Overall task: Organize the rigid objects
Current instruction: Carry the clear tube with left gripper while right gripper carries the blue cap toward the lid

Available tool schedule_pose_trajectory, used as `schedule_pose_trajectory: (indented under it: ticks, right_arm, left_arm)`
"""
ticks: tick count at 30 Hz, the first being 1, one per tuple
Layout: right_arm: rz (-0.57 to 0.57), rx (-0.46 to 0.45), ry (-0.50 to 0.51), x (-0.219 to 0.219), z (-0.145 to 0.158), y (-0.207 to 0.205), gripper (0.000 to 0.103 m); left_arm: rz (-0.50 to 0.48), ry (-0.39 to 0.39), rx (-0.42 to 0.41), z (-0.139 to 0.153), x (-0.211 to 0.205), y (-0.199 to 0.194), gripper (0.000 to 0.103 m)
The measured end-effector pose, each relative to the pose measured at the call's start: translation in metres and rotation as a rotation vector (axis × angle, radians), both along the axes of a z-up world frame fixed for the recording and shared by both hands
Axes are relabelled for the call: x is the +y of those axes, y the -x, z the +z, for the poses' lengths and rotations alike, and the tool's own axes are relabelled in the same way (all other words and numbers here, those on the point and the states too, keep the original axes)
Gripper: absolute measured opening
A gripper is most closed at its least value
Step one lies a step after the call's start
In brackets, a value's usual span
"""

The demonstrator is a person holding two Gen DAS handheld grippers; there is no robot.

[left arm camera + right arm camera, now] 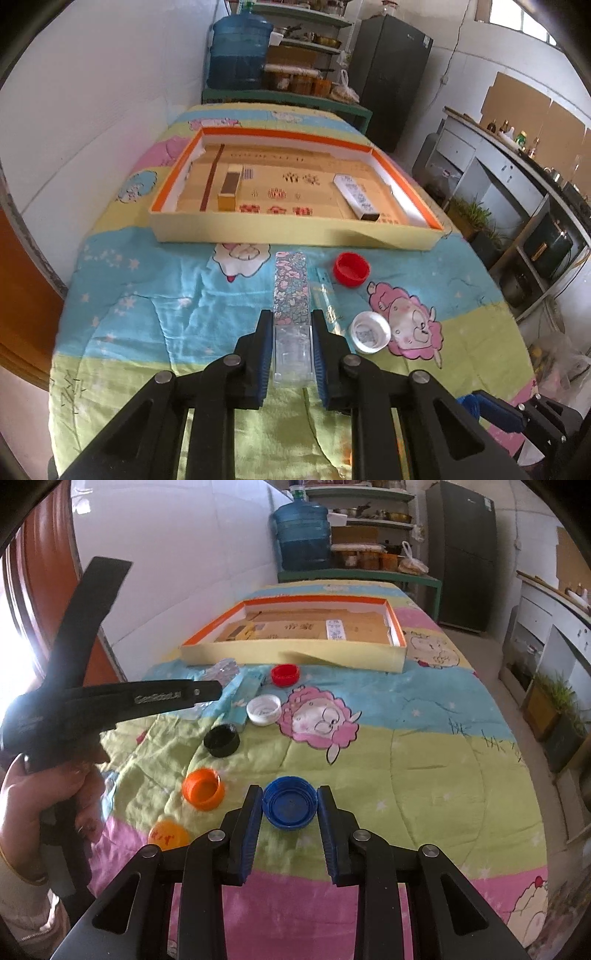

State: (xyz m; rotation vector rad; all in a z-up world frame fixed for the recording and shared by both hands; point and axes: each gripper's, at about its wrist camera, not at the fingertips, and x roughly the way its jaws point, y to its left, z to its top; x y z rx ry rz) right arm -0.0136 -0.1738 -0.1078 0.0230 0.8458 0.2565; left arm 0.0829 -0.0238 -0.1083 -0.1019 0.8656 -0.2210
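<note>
Now, taking things from left to right: my left hand-held gripper (291, 332) is clamped on the near, see-through end of a long clear plastic case with a floral insert (291, 291). The case sits just in front of the shallow orange-rimmed box (295, 236), close to its near wall, on the cartoon quilt (147, 306) that covers the desk. Its long axis runs straight away from me toward the box, the flowered end leading. I judge it light, stiff and rather slick, perhaps brittle, so holding across its narrow width seems sound, though a hold nearer its middle would tip less.

Right of the case lie a red cap (351, 269) and a white cap (370, 332), both open side up. Inside the box rest a yellow carton (231, 186) and a blue-patterned white carton (356, 197), each lengthwise toward the far wall.

Further right, my right hand-held gripper (290, 805) brackets a blue cap (290, 803), well short of the box, mouth up. Its pads (255, 823) look to touch the rim, but I cannot tell whether they truly pinch it. Being round, light and rigid, it should be taken across its rim.
</note>
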Motion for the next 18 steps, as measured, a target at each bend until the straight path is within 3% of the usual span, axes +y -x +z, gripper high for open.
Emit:
schedule_pose_trajectory:
  ticks: [18]
  right_arm:
    - [-0.029,-0.151,-0.005,-0.002,0.055,-0.053,0.031]
  left_arm:
    - [0.010,0.033,-0.117,0.051,0.012,0.001,0.020]
